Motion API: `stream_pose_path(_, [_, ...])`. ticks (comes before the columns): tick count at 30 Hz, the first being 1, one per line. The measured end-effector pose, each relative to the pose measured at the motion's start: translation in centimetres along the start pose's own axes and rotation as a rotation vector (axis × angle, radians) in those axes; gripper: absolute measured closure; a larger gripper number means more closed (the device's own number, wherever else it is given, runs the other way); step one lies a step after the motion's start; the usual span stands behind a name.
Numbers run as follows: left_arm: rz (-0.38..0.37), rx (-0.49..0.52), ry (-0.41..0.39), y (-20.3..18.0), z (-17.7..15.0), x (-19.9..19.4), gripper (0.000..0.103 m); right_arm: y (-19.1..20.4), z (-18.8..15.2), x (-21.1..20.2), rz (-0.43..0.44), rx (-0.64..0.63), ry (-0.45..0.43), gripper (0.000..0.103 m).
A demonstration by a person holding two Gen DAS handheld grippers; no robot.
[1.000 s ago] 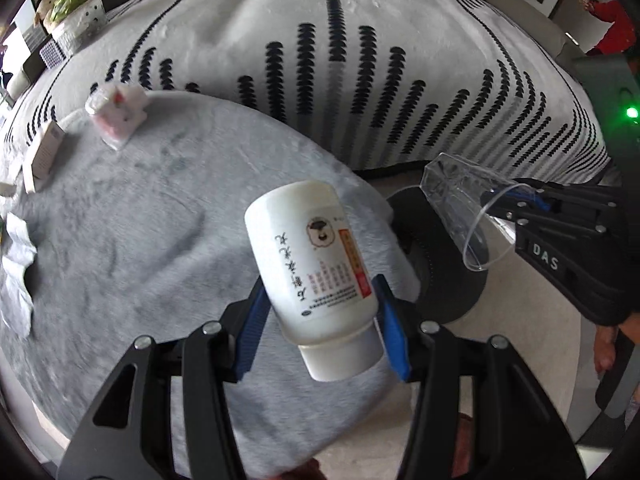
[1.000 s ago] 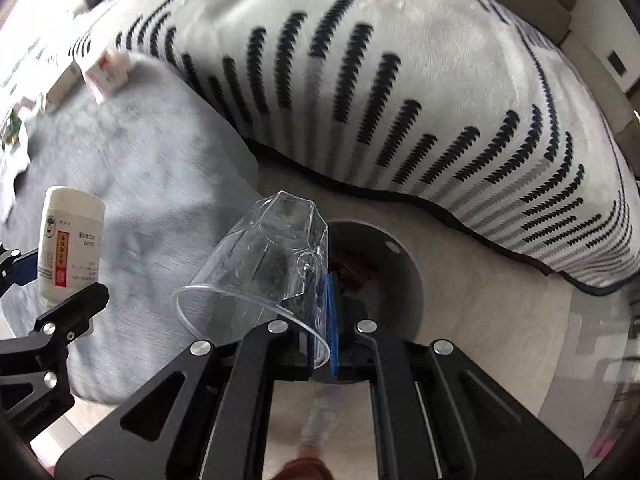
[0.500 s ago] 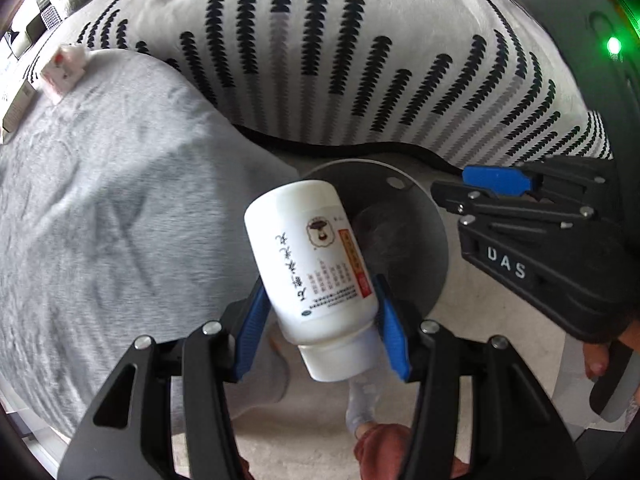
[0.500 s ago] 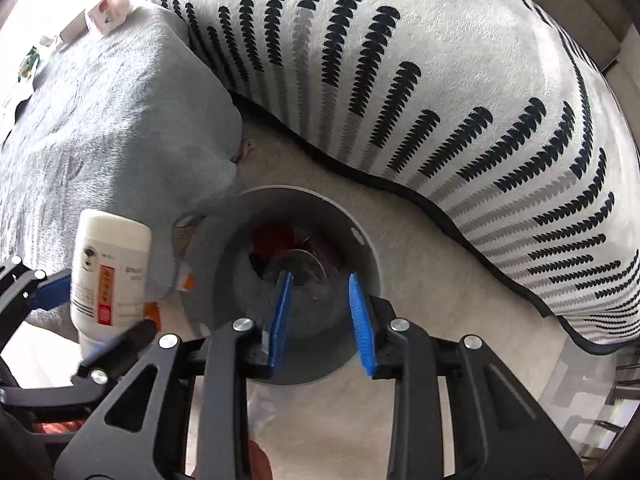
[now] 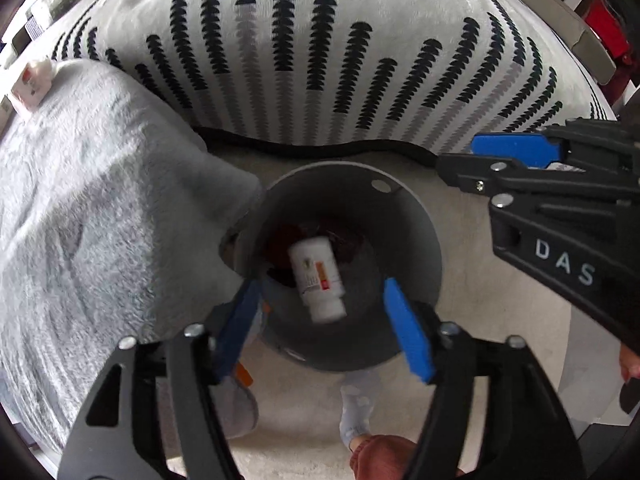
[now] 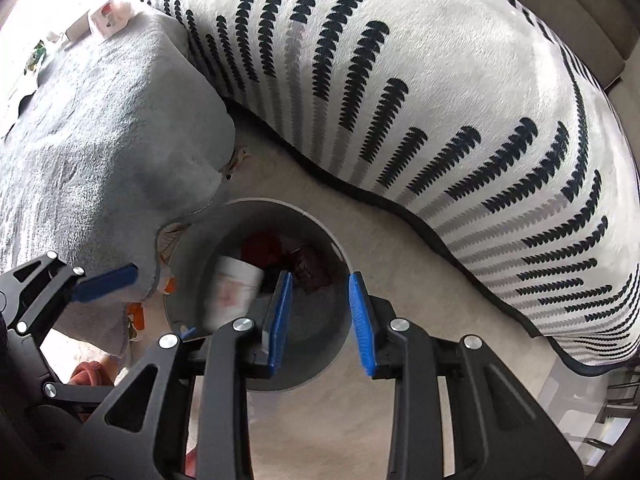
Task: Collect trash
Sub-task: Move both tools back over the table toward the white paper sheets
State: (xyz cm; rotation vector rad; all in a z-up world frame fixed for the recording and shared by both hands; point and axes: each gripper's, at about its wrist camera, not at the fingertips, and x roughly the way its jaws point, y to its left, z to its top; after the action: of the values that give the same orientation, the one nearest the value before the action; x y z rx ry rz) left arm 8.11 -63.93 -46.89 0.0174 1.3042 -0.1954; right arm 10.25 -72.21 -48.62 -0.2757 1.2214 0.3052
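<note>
The white bottle (image 5: 318, 278) drops into the grey bin (image 5: 416, 216) as the left gripper (image 5: 324, 328) has just spread, the right gripper (image 6: 320, 316) also empty and parted; next, I judge, fetching the small carton (image 5: 32, 82) from the grey blanket (image 5: 100, 220).

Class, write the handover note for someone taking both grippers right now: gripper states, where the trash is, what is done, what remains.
Left gripper: open, fingers just spread, nothing between them; poised over the grey bin.
Right gripper: open, empty, also above the bin.
White bottle: inside the bin, blurred, on top of dark red trash.
Clear cup: not distinguishable in the bin.
Done: bottle released into the bin.
Left: the small white-and-red packet and other bits at the far end of the grey blanket probably still need collecting.
</note>
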Motion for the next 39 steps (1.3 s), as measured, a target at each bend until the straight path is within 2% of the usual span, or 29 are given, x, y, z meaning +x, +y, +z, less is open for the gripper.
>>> stream_pose_path(6, [0.01,-0.04,-0.008,2.5,-0.7,-2.5,0.035,1.7,1.2,-1.1,0.015,-0.016,-0.016,0.075])
stream_pose_path(14, [0.068,-0.115,-0.038,9.7,-2.6,-7.0,0.035,8.7,3.9,-3.1,0.069,-0.065,-0.05,0.075])
stream_pose_path(21, [0.121,-0.228,-0.059,19.0,-4.9,-10.6,0.035,17.8,7.1,-4.8,0.113,-0.127,-0.069,0.075])
stream_pose_path(29, [0.175,-0.31,-0.075,30.0,-7.7,-14.5,0.035,28.8,12.1,-6.4,0.143,-0.198,-0.096,0.074])
stream_pose_path(32, [0.195,-0.342,-0.082,34.5,-8.6,-15.9,0.035,32.2,13.9,-7.0,0.149,-0.215,-0.116,0.063])
stream_pose_path(39, [0.253,-0.416,-0.11,44.0,-10.2,-18.6,0.034,40.3,17.9,-8.5,0.168,-0.258,-0.165,0.062])
